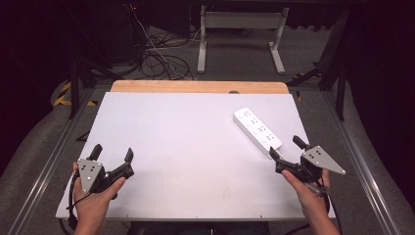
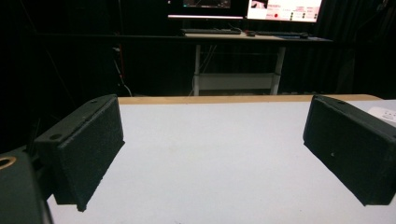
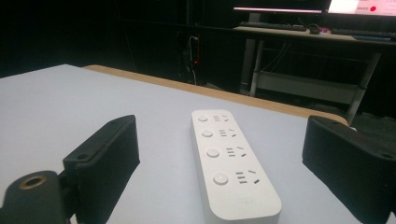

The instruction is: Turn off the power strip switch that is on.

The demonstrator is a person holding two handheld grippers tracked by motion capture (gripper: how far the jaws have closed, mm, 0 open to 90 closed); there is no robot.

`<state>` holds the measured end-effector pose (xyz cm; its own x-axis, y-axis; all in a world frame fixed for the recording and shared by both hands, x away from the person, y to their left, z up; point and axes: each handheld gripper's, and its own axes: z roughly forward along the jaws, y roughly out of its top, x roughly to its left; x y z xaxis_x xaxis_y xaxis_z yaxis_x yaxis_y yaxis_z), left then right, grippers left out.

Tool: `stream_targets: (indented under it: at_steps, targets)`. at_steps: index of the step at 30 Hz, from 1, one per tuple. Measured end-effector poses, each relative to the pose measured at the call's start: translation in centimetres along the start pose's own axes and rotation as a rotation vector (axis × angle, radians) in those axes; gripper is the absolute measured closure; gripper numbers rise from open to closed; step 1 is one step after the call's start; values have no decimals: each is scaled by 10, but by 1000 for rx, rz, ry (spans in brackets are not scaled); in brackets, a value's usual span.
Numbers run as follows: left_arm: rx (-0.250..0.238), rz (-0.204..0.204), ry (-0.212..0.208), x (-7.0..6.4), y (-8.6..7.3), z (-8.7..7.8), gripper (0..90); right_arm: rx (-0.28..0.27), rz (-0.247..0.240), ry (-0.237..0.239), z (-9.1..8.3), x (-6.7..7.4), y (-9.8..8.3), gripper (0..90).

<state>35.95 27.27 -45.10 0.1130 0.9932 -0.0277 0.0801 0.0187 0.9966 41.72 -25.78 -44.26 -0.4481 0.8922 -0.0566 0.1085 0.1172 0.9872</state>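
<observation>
A white power strip (image 1: 257,130) with several sockets and round buttons lies flat on the white table (image 1: 186,142), at the right, slanting away from me. My right gripper (image 1: 287,148) hovers just short of its near end, open, jaws pointing along it. In the right gripper view the power strip (image 3: 229,163) runs between the two black jaws, its near end level with them, and neither pad (image 3: 109,161) touches it. My left gripper (image 1: 112,152) is held at the front left, open and empty. Its view looks across bare table (image 2: 210,154) between wide jaws.
A wooden strip (image 1: 198,86) borders the table's far edge. Beyond it stand a white desk frame (image 1: 240,34) and a tangle of cables (image 1: 156,58) on the floor. Metal rails (image 1: 364,166) run along both sides of the table.
</observation>
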Motion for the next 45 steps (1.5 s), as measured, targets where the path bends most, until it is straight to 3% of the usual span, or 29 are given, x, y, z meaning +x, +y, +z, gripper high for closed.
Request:
stream_targets:
  at_steps: [10,16,19,21,25,28,30,33,35,37,45]
  targets:
    - [2,1,-6,-1,0,1,55,3,-9,-3,-2,1,1,109]
    - [2,2,-8,-2,0,1,55,-5,-37,11,-3,3,2,185]
    - [1,1,-8,-2,1,1,56,2,-40,27,-4,5,3,289]
    - [0,0,-9,-2,1,2,56,21,-15,46,-5,6,4,359]
    - [4,5,-23,-5,0,5,56,57,15,87,-11,9,6,616]
    - [5,2,-32,-6,0,6,56,112,-33,115,-15,14,9,785]
    - [5,1,-32,-5,1,6,56,125,-33,139,-17,19,12,850]
    - [4,-2,-29,-5,1,6,57,86,-17,174,-18,23,15,875]
    - [5,-4,-28,-5,1,6,57,122,-10,164,-19,23,19,892]
    - [9,2,-30,-6,0,6,57,209,-13,130,-19,22,25,900]
    - [8,4,-23,-4,0,5,58,233,17,152,-10,17,45,900]
